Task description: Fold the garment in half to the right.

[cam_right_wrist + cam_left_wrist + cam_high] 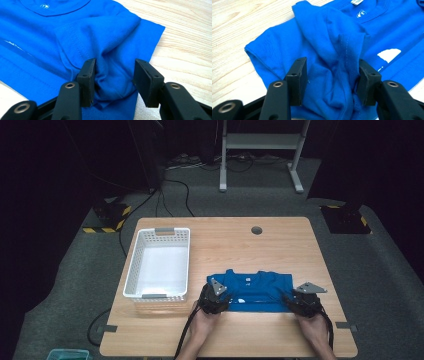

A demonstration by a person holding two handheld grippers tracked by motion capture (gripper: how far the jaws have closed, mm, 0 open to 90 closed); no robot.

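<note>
The blue T-shirt [257, 290], folded near the table's [280, 245] near edge, looks light, soft and floppy. The left gripper [332, 82] and right gripper [113, 80], jaws spread, straddle bunched fabric; best hold: its side folds.

We note a bright blue shirt [257, 291] with small white markings near its collar, at 6 o'clock on a pale wood-grain table [225, 235]. A white lattice-walled basket [159, 264] sits at 9 o'clock. Both grippers' jaws are black.
</note>
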